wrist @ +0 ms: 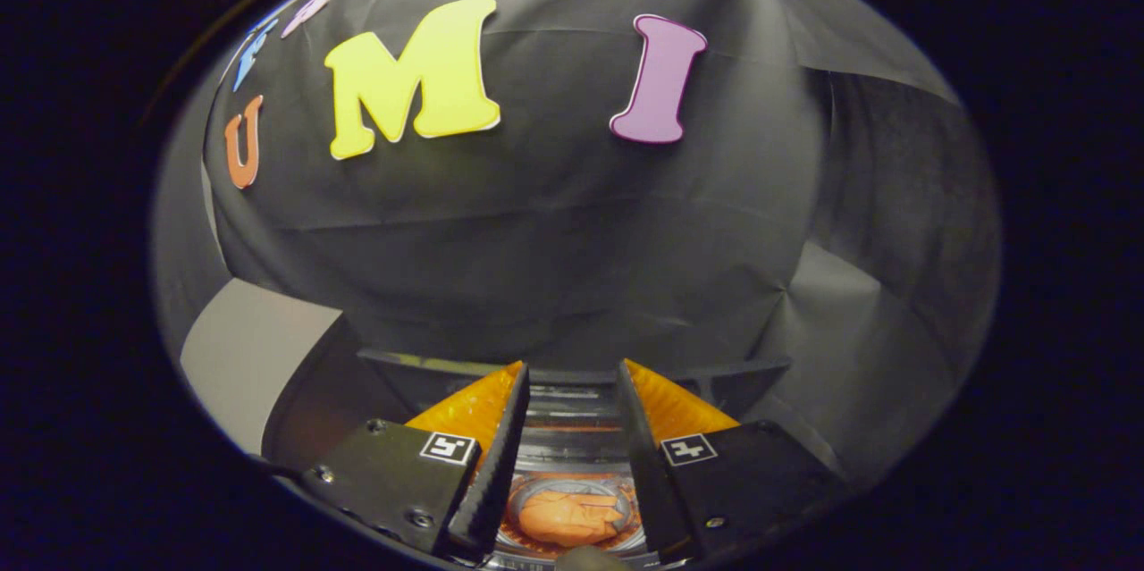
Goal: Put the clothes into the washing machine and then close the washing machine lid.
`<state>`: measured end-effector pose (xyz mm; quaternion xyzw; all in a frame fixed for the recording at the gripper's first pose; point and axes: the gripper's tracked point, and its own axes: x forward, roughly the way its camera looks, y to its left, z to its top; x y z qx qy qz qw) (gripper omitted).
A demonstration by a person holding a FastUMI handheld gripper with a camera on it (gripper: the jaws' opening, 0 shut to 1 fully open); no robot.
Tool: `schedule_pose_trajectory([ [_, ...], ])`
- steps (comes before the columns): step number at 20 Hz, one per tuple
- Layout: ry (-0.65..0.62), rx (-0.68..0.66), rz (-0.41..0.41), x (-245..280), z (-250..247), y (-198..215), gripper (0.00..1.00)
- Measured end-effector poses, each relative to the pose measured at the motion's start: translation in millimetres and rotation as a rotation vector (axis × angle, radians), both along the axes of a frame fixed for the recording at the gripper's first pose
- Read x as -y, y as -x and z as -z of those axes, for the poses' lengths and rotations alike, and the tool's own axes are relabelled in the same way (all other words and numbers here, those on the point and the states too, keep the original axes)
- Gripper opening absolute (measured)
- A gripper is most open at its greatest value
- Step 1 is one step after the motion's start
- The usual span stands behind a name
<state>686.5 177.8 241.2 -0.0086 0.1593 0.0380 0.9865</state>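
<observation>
fingers: the gripper (572,392) stands parted, nothing held between.
clothes: an orange garment (568,515) lies low in the gap, inside the washing machine (572,432) drum, near.
lid: cannot tell where it stands.
far: booth wall.

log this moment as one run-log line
tongs: open, holding nothing | orange clothes: between the fingers, lying in round washing machine drum | lid: not closed yet

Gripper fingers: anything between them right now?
In the gripper view the open gripper grips nothing. Through the gap, below the fingers, an orange garment lies inside the washing machine drum.
</observation>
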Motion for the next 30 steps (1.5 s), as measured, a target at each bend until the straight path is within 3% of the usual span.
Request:
schedule_pose_trajectory([
  [12, -0.025, -0.041, 0.004, -11, 21, -57, 0.62],
  [19, -0.036, 0.017, 0.015, -10, 23, -58, 0.62],
  [23, -0.018, 0.118, -0.005, -11, 19, -56, 0.63],
  [30, -0.041, 0.208, -0.042, -8, 23, -27, 0.63],
])
